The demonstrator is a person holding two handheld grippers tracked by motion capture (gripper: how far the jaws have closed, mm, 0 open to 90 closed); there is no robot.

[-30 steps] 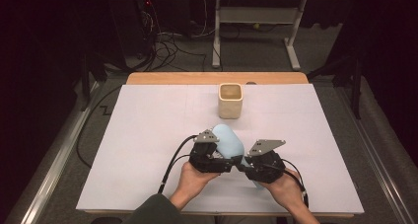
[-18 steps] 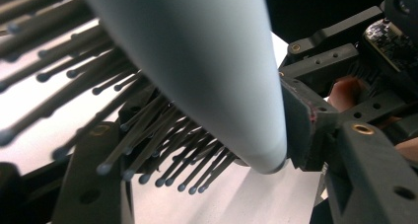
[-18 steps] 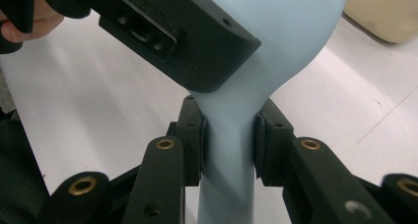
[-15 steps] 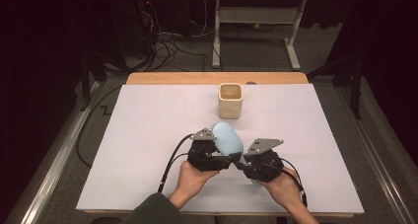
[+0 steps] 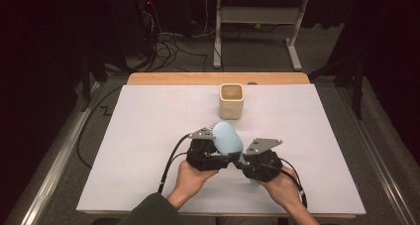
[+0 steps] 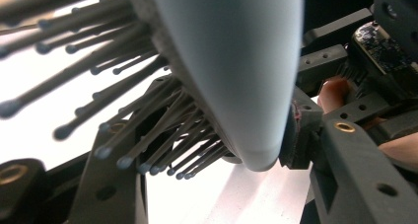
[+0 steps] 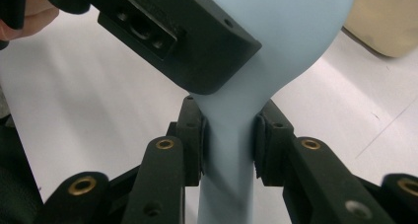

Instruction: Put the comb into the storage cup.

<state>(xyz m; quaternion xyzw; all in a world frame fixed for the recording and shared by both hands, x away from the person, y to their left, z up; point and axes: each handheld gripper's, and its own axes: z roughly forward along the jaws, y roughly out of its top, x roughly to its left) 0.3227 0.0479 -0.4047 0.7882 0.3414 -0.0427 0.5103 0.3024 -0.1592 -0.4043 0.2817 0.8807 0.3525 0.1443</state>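
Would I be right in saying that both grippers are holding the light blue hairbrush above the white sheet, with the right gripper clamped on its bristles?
Not quite: the right gripper is clamped on the handle of the light blue hairbrush, not its bristles, as the right gripper view shows. The left gripper holds the head, above the white sheet.

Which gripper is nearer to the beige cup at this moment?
Left. The left gripper holds the light-blue hairbrush at its head, just short of the beige cup; the right gripper grips the brush handle, farther back toward the person.
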